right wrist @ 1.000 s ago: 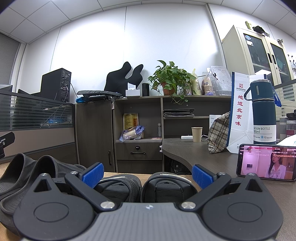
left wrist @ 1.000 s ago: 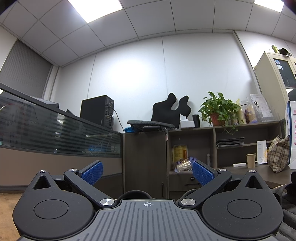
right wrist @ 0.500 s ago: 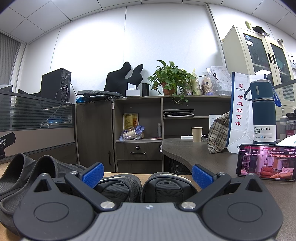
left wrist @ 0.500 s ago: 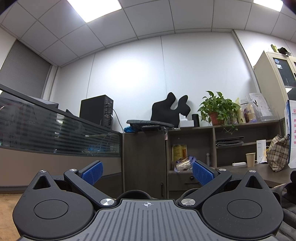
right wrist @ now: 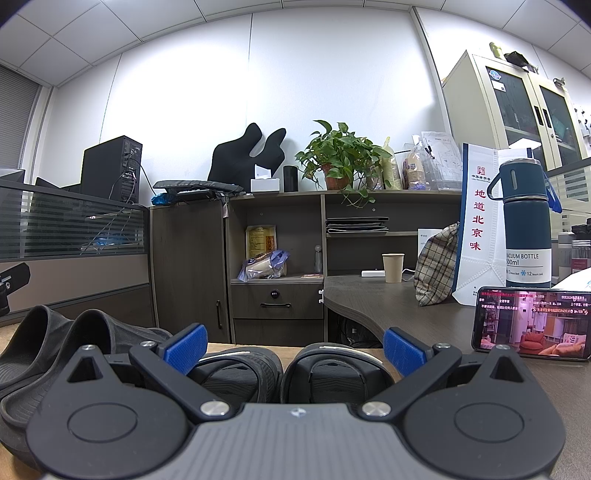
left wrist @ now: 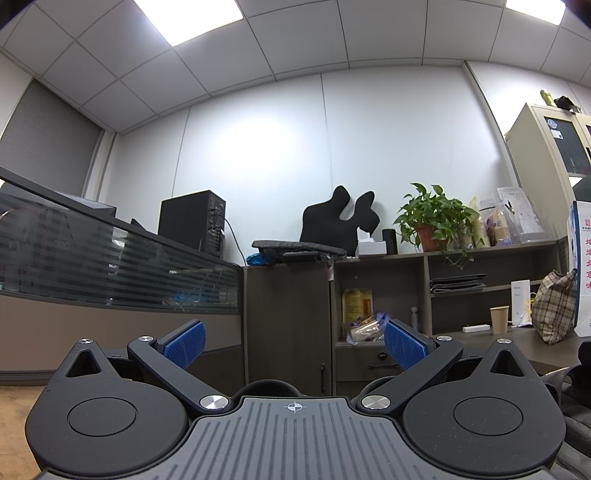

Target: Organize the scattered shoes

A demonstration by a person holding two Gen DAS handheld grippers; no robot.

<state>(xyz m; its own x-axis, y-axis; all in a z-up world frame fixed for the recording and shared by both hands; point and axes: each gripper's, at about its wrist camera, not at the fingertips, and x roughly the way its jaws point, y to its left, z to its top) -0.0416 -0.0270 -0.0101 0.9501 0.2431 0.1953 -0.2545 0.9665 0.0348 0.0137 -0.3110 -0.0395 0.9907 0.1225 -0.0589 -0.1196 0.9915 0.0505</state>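
While both claws are held spread and empty, right gripper [right wrist: 293,347] is aimed at pair of sandals [right wrist: 291,373] on desk [right wrist: 406,306]; slippers [right wrist: 51,343] lie left. Soft, light rubber judged; strap edge best pinched. Left gripper [left wrist: 294,345] holds nothing.

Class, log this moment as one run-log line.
left gripper: open, empty | right gripper: open, behind black strapped sandals | dark rubber slippers: beside, untouched

Office: glass desk partition [left wrist: 118,266], PC tower [right wrist: 110,170], filing cabinet [right wrist: 517,122], shelving unit [right wrist: 354,229], ceiling-tile lights [left wrist: 188,18].
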